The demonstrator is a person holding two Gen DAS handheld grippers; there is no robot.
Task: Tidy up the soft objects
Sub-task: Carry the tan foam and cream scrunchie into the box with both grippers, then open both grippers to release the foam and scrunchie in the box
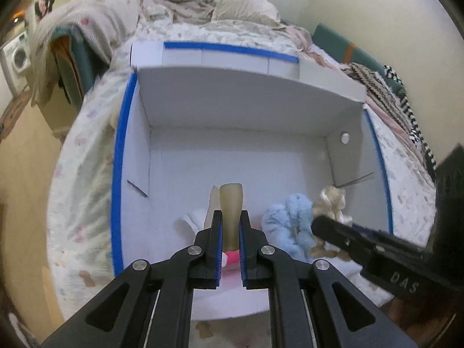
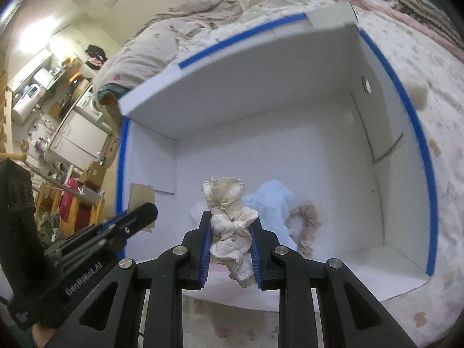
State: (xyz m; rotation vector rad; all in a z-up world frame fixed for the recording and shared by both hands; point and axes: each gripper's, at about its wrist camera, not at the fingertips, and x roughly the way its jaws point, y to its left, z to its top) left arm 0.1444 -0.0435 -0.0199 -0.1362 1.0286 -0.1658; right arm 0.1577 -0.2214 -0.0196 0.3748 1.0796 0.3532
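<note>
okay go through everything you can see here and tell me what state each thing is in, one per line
left tool: shut on a tan soft piece.
right tool: shut on the cream scrunchie.
white box: open, flaps folded out, lying on the bed.
blue plush: lying loose inside the box.
pink scrunchie: lying loose beside the blue plush.

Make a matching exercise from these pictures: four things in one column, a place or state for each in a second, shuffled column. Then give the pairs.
1. tan sock
2. cream scrunchie
3. blue plush toy
4. white box

A. lying on the box floor
B. clamped in the right gripper
C. standing open on the bed
D. clamped in the left gripper

Pairs: 1-D, 2-B, 3-A, 4-C
</note>
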